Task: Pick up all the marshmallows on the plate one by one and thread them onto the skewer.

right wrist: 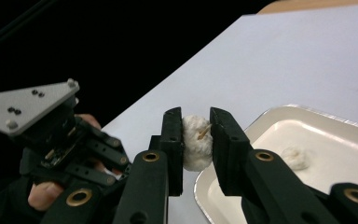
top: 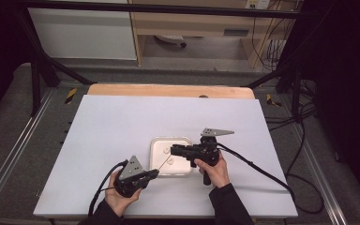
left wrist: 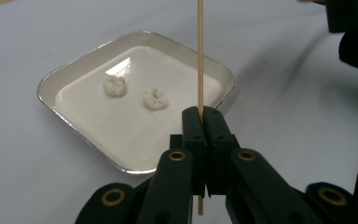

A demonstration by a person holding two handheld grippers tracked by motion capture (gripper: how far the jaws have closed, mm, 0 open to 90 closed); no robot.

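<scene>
Skewer (left wrist: 199, 56): a thin, straight, pale wooden stick, pinched between the pressed-together jaws of the left gripper (left wrist: 204, 112). In the left gripper view it runs up from those black, hard-edged jaws and a short end pokes out below them. In the right gripper view its tip (right wrist: 204, 132) shows in a white, lumpy, soft-looking ball (right wrist: 196, 142), a marshmallow or dough piece by its look, which the right gripper (right wrist: 196, 140) clamps between its two flat black pads. That ball hangs just over the near rim of the tray (right wrist: 223, 186).

In the high view the left hand (top: 122, 199) grips its tool low at the bench's near edge, jaws aimed up and right toward the right gripper (top: 174, 150). The right hand (top: 214, 171) holds its tool level, jaws pointing left over the tray (top: 157, 143).

Beyond the left gripper's jaws lies the tray (left wrist: 74, 70), a shallow square dish with rounded corners, shiny metal rim and smooth white floor. Two more white crumpled balls (left wrist: 115, 86) (left wrist: 155, 99) rest on it, near each other but apart. The bench (top: 112, 126) is a flat matte white sheet.
</scene>
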